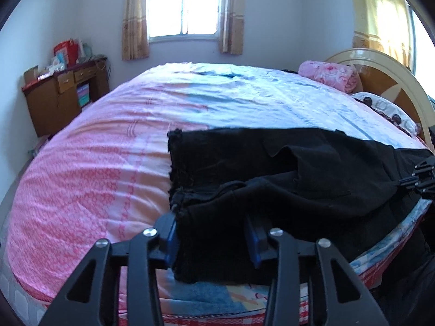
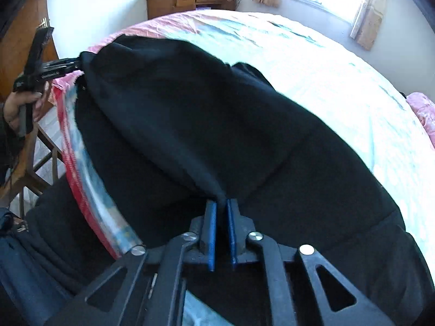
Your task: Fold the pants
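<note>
Black pants (image 1: 272, 168): spread lengthwise along the near edge of the bed (image 1: 95, 163), legs stacked, frayed hems toward the left, waist end toward the right, part of the waist end drooping over the mattress side.

Left gripper (image 1: 212, 225): jaws set fairly wide but filled by the stacked hem ends, seemingly clamped on that thick bundle. Seen from the right wrist, gathers the cloth to a point at its tips, with the person's hand (image 2: 19, 106) on the handle.

Right gripper (image 2: 220, 206): jaws nearly pressed together, pinching a thin ridge of the waist-end fabric.

Handling, as a judgement: soft, limp, fairly thick knit or fleece; light enough to lift by two points, but sure to sag and fold between them. Not fragile, not slippery; likely to cling to the sheet and drag it. Best taken at hems and waistband, through all layers at once, and kept taut between the two grips to stop the layers sliding apart.

Surface: pink and pale blue patterned sheet, wrinkled, soft underneath, so little support for pressing a crease.

Room: bright window (image 1: 183, 8) with curtains beyond the bed, cluttered wooden desk (image 1: 62, 95) in the far left corner, arched headboard (image 1: 394, 81), rolled pink blanket (image 1: 329, 77) and pillow (image 1: 391, 111) at the right.
</note>
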`<state>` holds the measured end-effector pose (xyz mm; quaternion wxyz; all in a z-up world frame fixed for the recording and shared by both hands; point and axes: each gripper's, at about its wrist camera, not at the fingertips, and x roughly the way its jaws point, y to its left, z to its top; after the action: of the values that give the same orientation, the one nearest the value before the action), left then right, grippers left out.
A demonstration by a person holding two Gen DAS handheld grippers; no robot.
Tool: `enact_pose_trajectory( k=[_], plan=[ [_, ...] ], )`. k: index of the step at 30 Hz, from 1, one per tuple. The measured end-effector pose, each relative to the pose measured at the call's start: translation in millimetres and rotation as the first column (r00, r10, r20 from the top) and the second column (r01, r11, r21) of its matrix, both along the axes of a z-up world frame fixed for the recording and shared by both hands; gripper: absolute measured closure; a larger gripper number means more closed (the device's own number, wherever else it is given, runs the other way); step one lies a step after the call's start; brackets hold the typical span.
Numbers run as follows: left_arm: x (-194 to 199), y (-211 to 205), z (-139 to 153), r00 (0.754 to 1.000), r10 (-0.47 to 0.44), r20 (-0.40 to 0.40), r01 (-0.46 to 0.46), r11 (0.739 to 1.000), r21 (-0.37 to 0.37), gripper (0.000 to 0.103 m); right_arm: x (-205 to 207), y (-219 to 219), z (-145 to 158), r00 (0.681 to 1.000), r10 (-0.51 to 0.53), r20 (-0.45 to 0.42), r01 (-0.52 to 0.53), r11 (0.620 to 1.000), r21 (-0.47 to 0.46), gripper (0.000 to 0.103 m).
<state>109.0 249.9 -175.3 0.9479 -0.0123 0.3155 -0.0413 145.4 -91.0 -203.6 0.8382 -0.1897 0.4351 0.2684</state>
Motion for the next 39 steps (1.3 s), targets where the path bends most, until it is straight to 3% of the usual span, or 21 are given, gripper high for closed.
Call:
enact_pose_trajectory(
  k=[6, 13, 15, 19, 22, 24, 25, 28, 32, 35, 39],
  plan=[
    [-11.4, 7.6, -7.1, 0.999, -0.036, -0.034, 0.036, 0.999, 0.016, 0.061, -28.4, -9.7, 17.1, 0.998, 0.052, -0.037, -0.051, 0.998, 0.033, 0.097],
    [-18.7, 9.4, -33.0, 0.996, -0.024, -0.082, 0.025, 1.0, 0.013, 0.06, -25.3, 1.5, -26.7, 0.989, 0.056, -0.134, -0.057, 0.998, -0.005, 0.097],
    [-18.7, 10.6, -34.5, 0.997, 0.012, -0.082, -0.01, 0.999, 0.031, 0.043, -23.8, 2.6, -26.7, 0.99, 0.055, -0.127, -0.056, 0.998, -0.001, 0.096],
    [-17.3, 12.2, -37.1, 0.996, 0.043, -0.084, -0.038, 0.997, 0.063, 0.025, -19.8, 0.7, -28.5, 0.984, 0.059, -0.167, -0.055, 0.998, 0.028, 0.094],
    [-18.0, 13.6, -39.6, 0.995, 0.039, -0.095, -0.031, 0.996, 0.088, 0.019, -20.6, -9.6, -20.5, 0.984, 0.074, -0.164, -0.07, 0.997, 0.03, 0.086],
    [-20.8, 14.7, -41.7, 0.994, 0.04, -0.101, -0.028, 0.993, 0.111, 0.011, -24.0, -14.9, -16.7, 0.98, 0.086, -0.177, -0.078, 0.996, 0.05, 0.061],
    [-24.3, 15.9, -42.5, 0.994, 0.037, -0.099, -0.025, 0.992, 0.122, 0.011, -26.3, -18.0, -14.3, 0.98, 0.093, -0.178, -0.083, 0.995, 0.06, 0.058],
    [-31.6, 23.4, -46.4, 0.992, 0.06, -0.115, -0.042, 0.988, 0.151, 0.011, -30.7, -26.5, -3.1, 0.983, 0.092, -0.158, -0.08, 0.994, 0.079, 0.057],
    [-48.1, 41.0, -44.9, 0.982, 0.134, -0.131, -0.118, 0.986, 0.121, 0.012, -23.2, -43.8, 20.0, 0.991, 0.051, -0.127, -0.032, 0.989, 0.146, 0.057],
    [-62.3, 43.4, -30.0, 0.979, 0.187, -0.081, -0.176, 0.977, 0.124, 0.012, -2.9, -58.6, 42.5, 0.993, -0.009, -0.114, 0.035, 0.973, 0.228, 0.057],
    [-66.6, 36.6, 0.1, 0.974, 0.228, 0.011, -0.229, 0.971, 0.073, 0.01, 37.1, -65.4, 61.8, 0.99, -0.08, -0.119, 0.113, 0.947, 0.301, 0.057]
  ],
)
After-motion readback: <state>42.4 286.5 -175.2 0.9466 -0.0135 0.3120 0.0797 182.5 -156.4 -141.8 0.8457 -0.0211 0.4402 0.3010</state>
